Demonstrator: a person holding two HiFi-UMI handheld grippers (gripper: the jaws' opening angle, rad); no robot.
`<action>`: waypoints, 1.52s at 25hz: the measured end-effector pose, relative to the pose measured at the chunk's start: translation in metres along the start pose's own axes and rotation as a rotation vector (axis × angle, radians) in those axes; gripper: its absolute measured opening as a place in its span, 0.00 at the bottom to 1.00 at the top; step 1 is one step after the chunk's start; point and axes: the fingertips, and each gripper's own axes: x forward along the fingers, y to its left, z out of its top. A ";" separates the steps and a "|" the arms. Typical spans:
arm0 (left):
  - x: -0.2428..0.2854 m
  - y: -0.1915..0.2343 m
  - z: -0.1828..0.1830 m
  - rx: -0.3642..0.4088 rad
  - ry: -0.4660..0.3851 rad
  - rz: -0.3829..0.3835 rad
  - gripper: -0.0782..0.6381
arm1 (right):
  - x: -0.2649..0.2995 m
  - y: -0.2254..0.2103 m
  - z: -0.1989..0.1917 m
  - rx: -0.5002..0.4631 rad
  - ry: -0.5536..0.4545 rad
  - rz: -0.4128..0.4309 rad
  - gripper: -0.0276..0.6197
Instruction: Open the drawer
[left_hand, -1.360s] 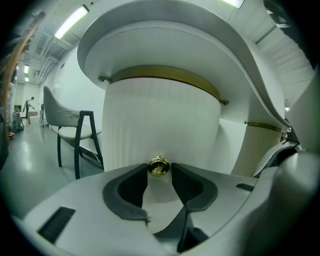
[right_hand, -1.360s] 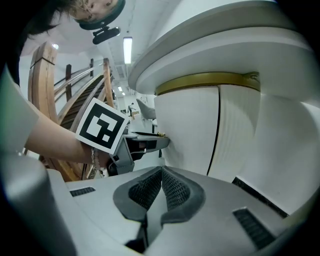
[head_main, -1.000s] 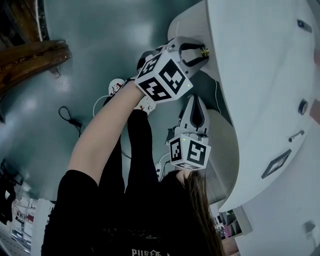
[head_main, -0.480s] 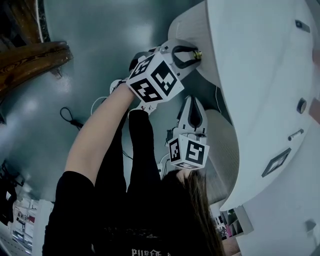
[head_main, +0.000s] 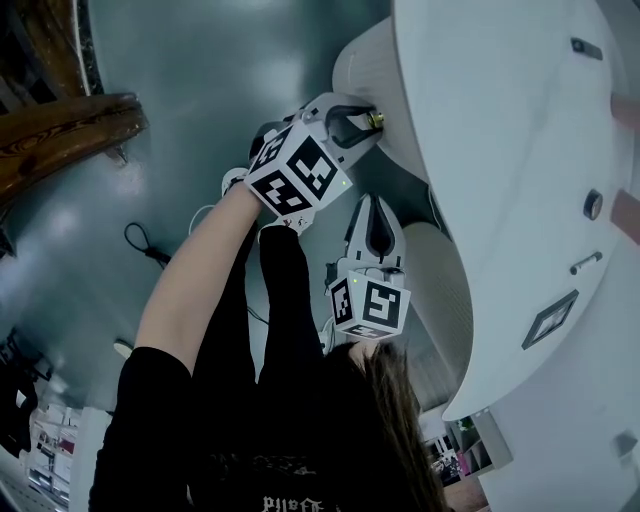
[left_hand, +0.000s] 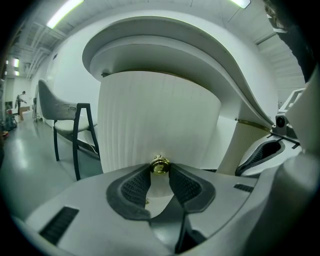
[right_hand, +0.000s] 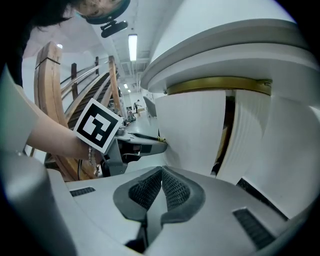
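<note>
Teal-grey floor (head_main: 200, 60) fills the head view, with a curved wooden frame (head_main: 60, 130) at the upper left and a white rounded desk top (head_main: 500, 150) sweeping down the right side. Under that top sits the drawer (left_hand: 160, 115), a white, curved, ribbed front whose ribs run upright, so its long axis stands vertical. A dark-legged chair (left_hand: 70, 112) stands off to its left in the left gripper view.

Now the left gripper (left_hand: 160, 171) is on the brass knob (left_hand: 159, 164). Its two textured pads (left_hand: 135, 187) are pinched onto the knob from either side, right at the fingertips. The knob sticks straight out of the ribbed front, pointing back along the gripper's own line, and it sits low on the front.

Just beside and below it in the head view is the right gripper (right_hand: 161, 172), jaws pressed together with nothing between them, aimed at the same white unit but apart from it.

From the right gripper view, a brass band (right_hand: 220, 85) rings the unit under the top, and a dark upright gap (right_hand: 226, 135) shows between the ribbed front and the neighbouring ribbed panel. It may be the drawer's edge standing out a little, though that is hard to judge from here.
</note>
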 end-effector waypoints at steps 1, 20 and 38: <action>-0.002 0.000 -0.001 -0.007 0.001 0.002 0.29 | -0.001 0.001 0.001 -0.001 0.002 0.001 0.08; -0.029 -0.001 -0.010 -0.047 0.079 0.049 0.29 | -0.014 0.012 0.017 -0.009 0.024 0.029 0.08; -0.060 -0.008 -0.024 -0.071 0.239 0.081 0.29 | -0.047 0.045 0.036 -0.008 0.049 0.131 0.08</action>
